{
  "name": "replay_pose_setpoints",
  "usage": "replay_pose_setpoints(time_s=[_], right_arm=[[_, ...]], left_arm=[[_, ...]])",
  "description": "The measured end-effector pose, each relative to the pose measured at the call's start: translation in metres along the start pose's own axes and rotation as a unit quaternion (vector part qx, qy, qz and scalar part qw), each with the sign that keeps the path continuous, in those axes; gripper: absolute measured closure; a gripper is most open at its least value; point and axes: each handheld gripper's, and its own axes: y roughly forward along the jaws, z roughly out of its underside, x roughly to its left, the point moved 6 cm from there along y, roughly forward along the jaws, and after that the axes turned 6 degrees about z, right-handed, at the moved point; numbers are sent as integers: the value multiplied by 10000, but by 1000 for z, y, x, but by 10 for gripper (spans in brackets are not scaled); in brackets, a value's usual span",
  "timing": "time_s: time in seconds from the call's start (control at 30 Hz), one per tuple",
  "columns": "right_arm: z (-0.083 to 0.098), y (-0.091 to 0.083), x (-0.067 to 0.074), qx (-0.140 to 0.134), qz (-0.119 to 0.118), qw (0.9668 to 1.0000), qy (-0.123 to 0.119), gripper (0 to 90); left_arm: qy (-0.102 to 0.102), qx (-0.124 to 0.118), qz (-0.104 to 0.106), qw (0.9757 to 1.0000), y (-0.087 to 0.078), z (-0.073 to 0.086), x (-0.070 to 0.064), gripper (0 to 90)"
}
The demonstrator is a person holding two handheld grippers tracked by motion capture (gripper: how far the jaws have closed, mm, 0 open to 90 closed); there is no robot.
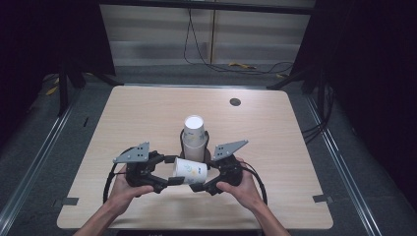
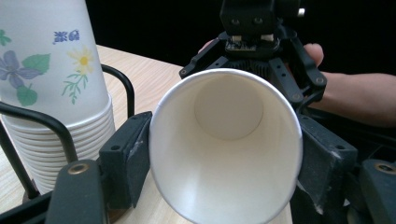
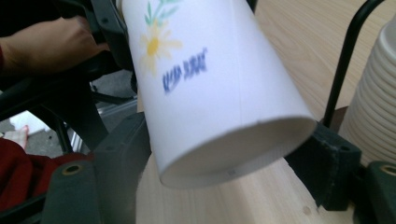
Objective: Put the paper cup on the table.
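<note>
A cup [image 1: 191, 170] lies sideways at lower centre. The left gripper [image 1: 169, 183] clamps its rim end; the right gripper [image 1: 202, 186] clamps its base end.

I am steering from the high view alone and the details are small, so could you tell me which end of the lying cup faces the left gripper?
Observer: The single paper cup has its open mouth toward the left gripper, whose jaws sit either side of the rim.
Operator: Thank you. And how does the right gripper hold it?
Observer: The right gripper has its jaws either side of the closed base end.
Operator: Is the cup printed?
Observer: Yes, a yellow daisy, green leaves and blue lettering, matching the stack of cups in the black wire holder.
</note>
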Motion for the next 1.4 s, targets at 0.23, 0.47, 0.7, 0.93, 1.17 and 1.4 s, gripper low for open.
replay_pose_setpoints(time_s=[0.23,0.47,0.7,0.93,1.17,1.4], right_arm=[[0,-5,-4,-49,145,9999,40,202],[0,-7,-8,-93,220,9997,78,198],[-1,-15,-12,-208,456,9987,75,225],[0,-24,-21,-371,723,9965,173,223],[1,-29,-31,-481,967,9937,311,196],[2,-31,-37,-532,1117,9913,447,187]], left_arm=[[-6,38,-185,9998,-4,0,4,272],[-101,79,-329,9994,-10,3,10,271],[-157,154,-448,9988,-16,6,12,272],[-262,289,-548,9977,-17,10,15,271],[-333,524,-693,9957,-23,13,19,272],[-324,532,-952,9935,-35,11,22,274]])
